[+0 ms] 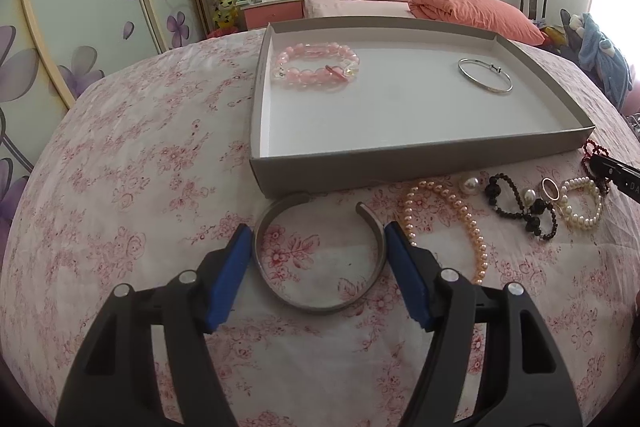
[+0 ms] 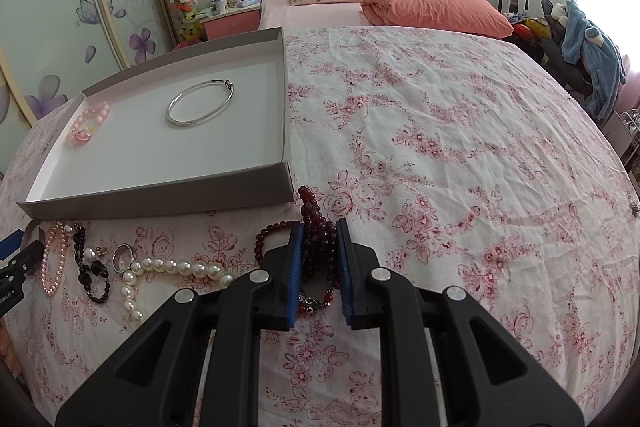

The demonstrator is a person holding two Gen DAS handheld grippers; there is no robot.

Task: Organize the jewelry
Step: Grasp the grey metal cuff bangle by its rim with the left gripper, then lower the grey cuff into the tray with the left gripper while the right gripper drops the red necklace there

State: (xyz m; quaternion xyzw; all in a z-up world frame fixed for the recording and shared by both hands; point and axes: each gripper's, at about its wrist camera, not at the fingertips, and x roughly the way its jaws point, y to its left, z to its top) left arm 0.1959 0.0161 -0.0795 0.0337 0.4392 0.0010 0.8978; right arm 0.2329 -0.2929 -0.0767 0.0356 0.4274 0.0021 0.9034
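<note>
A shallow grey cardboard tray lies on the floral cloth. It holds a pink bead bracelet and a thin silver bangle. My left gripper is open, its blue pads on either side of a grey metal cuff bangle lying flat in front of the tray. My right gripper has its pads closed in around a dark red bead strand on the cloth.
More jewelry lies in front of the tray: a peach pearl strand, black beads, a ring, white pearls. A bed with pillows stands behind.
</note>
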